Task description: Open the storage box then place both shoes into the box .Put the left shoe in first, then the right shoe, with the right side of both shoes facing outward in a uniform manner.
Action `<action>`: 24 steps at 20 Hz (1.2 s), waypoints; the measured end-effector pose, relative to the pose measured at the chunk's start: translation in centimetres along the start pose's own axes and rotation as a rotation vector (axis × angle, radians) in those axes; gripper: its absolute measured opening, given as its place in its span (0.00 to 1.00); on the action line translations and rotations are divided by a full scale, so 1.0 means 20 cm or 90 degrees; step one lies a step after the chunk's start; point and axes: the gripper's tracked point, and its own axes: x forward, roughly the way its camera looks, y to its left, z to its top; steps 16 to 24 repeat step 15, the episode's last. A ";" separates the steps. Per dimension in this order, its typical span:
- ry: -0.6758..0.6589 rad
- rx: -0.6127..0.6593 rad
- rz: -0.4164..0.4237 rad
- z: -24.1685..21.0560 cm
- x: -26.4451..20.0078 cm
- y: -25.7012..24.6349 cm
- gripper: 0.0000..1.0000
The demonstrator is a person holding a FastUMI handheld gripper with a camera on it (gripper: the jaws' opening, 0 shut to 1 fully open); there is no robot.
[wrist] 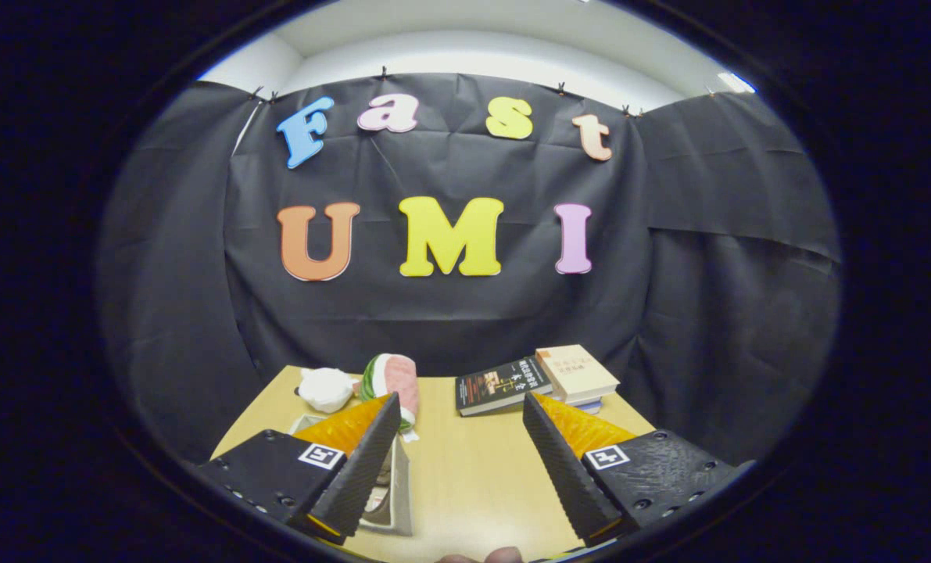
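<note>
Claw (461,418): spread wide, pinching nothing, bare desk (465,469) between the fingers.
Box (391,489): pale, partly hidden behind the left finger at 7 o'clock; lid state and contents impossible to tell.
Shoes: none made out, so progress unjudgeable.
Far clutter: white plush (326,389) and pink-green plush (395,379) at 11 o'clock, books (535,381) at 1 o'clock.
Open room: wide middle lane straight ahead at 12 o'clock.
Edges: desk drops off both sides; cloth wall close behind.

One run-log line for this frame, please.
gripper: open, empty, above table | storage box: under one finger | books: beyond fingers
</note>
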 end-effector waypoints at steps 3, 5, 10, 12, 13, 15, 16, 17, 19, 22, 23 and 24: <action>-0.015 0.014 0.003 0.00 -0.07 -0.06 0.96; -0.018 0.015 0.006 -0.02 -0.09 -0.07 0.96; -0.030 0.026 0.017 -0.01 -0.12 -0.08 0.96; -0.032 0.028 0.018 -0.01 -0.12 -0.08 0.96; -0.032 0.029 0.017 -0.01 -0.12 -0.08 0.96; -0.031 0.033 0.018 -0.01 -0.12 -0.08 0.96; -0.031 0.033 0.018 -0.01 -0.12 -0.08 0.96; -0.031 0.033 0.018 -0.01 -0.12 -0.08 0.96; -0.031 0.033 0.018 -0.01 -0.12 -0.08 0.96; -0.031 0.033 0.018 -0.01 -0.12 -0.08 0.96; -0.031 0.033 0.018 -0.01 -0.12 -0.08 0.96; -0.031 0.033 0.018 -0.01 -0.12 -0.08 0.96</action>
